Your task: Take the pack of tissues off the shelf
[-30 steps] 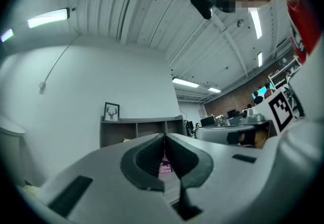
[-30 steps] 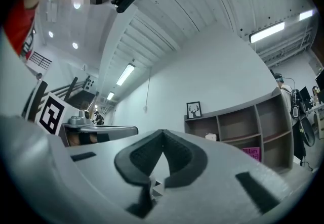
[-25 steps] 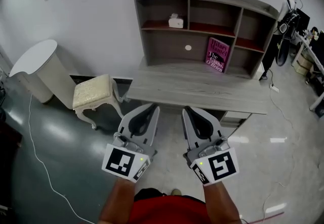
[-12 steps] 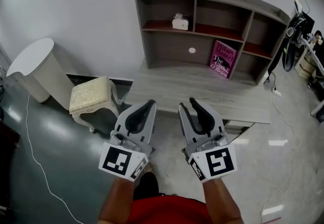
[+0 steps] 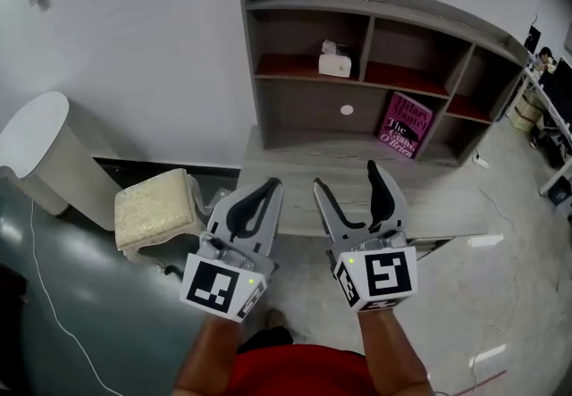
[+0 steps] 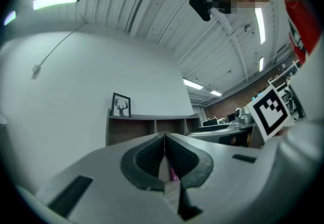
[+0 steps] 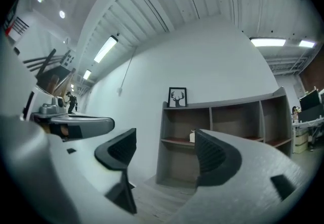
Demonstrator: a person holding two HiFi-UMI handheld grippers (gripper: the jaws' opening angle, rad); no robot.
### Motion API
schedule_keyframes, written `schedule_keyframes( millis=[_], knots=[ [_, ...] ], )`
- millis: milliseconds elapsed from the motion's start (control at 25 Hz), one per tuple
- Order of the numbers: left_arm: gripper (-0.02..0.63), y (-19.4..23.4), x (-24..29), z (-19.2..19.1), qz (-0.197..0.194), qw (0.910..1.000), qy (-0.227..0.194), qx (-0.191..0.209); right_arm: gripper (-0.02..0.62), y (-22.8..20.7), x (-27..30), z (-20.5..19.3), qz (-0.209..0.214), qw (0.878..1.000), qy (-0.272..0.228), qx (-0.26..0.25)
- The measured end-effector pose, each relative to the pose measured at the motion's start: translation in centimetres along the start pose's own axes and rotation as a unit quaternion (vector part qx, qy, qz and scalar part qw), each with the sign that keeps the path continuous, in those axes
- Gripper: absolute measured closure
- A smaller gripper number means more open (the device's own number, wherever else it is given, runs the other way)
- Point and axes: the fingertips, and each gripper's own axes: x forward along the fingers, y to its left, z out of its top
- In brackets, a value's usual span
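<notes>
Two grippers facing the shelf (image 5: 295, 1), pack of tissues (image 5: 335, 62) on it
The pack of tissues sits in the upper left compartment, well apart from both grippers (a pink book (image 5: 404, 123) leans lower down). The left gripper (image 5: 269, 186) has its jaws pressed together on nothing; the right gripper (image 5: 346, 175) has its jaws opening, nothing between them, over the near tabletop (image 5: 286, 162) edge

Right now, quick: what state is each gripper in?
Left gripper: closed, holding nothing.
Right gripper: jaws opening, nothing between them.
</notes>
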Motion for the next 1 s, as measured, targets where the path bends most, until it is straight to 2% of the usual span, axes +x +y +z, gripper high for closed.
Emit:
schedule_keyframes(
  millis=[200, 440, 720, 1000],
  knots=[
    [0.597, 4.9, 1.9, -1.0, -0.029, 0.9995, -0.006, -0.006, 0.21, -0.7, 5.9, -1.6, -0.048, 0.999, 0.022, 0.006],
    [0.597, 8.6, 4.1, -2.5, -0.04, 0.999, -0.007, -0.02, 0.172, -2.7, 11.8, -3.1, -0.087, 0.995, 0.052, 0.009],
    [0.597, 11.1, 8.1, -4.6, -0.036, 0.9992, 0.003, -0.017, 0.158, -5.9, 17.8, -5.4, -0.096, 0.993, 0.069, 0.011],
    [0.597, 13.5, 14.5, -6.1, -0.014, 0.9999, 0.008, -0.001, 0.138, -11.2, 24.0, -7.7, -0.107, 0.991, 0.073, 0.026]
  ],
)
